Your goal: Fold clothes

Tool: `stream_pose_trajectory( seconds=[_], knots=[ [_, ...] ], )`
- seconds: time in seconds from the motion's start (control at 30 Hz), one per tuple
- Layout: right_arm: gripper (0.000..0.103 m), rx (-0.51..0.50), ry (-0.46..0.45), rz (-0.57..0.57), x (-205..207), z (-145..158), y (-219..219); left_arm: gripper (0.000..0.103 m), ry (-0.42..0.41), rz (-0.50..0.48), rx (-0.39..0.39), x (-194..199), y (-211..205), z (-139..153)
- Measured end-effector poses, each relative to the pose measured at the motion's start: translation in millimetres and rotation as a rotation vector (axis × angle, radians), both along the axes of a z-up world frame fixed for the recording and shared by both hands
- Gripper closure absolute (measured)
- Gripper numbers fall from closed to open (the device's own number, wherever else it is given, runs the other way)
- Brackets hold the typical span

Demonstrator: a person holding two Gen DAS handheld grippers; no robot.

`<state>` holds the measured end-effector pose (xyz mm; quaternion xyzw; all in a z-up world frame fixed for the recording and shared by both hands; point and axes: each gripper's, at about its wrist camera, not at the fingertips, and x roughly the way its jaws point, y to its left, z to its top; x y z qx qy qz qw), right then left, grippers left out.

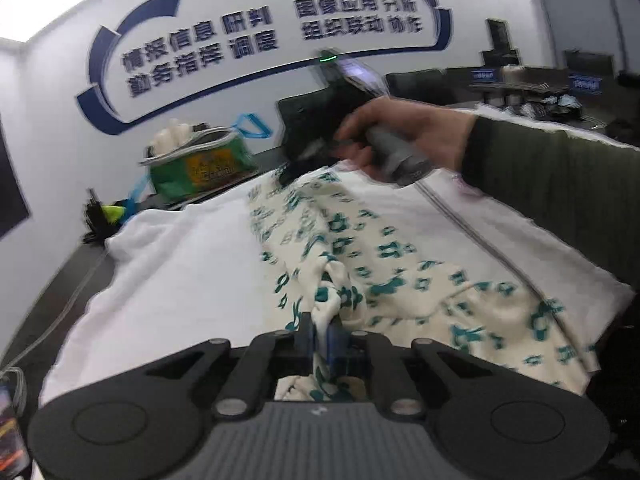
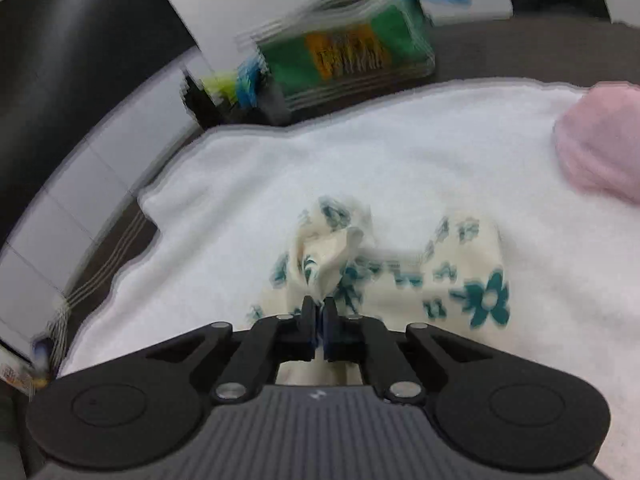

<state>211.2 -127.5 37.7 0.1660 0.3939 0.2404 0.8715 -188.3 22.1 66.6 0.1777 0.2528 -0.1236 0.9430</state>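
Left tongs (image 1: 320, 344) clamped on a bunched edge of the floral garment (image 1: 384, 256) — which stretches ahead across the white towel (image 1: 180, 272) on the table (image 1: 72, 272). Right tongs (image 2: 319, 324) likewise pinch its fabric; green bag (image 2: 344, 60) beyond.

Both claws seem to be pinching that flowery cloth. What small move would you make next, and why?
Probably draw the two claws apart to stretch it flat. The left claw and right claw each pinch a bunched end of the flowery cloth, which lies wrinkled on the white towel.
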Motion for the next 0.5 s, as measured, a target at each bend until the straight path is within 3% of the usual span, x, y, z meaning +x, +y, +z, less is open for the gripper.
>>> stream_pose_trajectory(
  seconds=[0.07,0.17,0.23,0.3,0.33,0.4,0.5],
  knots=[
    [0.101,0.089,0.001,-0.059,-2.5,-2.6,-24.9,0.097,0.039,-0.011,0.011,2.9,-2.4,-12.3],
    [0.100,0.023,0.070,-0.088,3.0,-28.9,-34.3,0.089,0.093,-0.041,-0.024,1.2,2.0,-19.1],
    [0.095,0.018,0.048,-0.091,-3.5,-31.4,-36.1,0.076,0.127,-0.087,-0.123,-1.1,19.5,-9.2],
    [0.069,0.020,0.007,-0.109,-13.8,-17.2,-40.8,0.059,0.162,-0.132,-0.226,-3.3,38.1,1.2],
    [0.064,0.011,-0.028,-0.121,-20.2,-7.2,-44.3,0.055,0.176,-0.144,-0.287,-3.3,50.4,7.2],
    [0.061,-0.023,-0.088,-0.122,-35.6,9.9,-48.4,0.048,0.160,-0.110,-0.333,1.3,65.5,11.9],
    [0.064,-0.076,-0.131,-0.096,-57.9,27.0,-46.4,0.047,0.149,-0.001,-0.328,15.0,80.6,4.8]
  ],
)
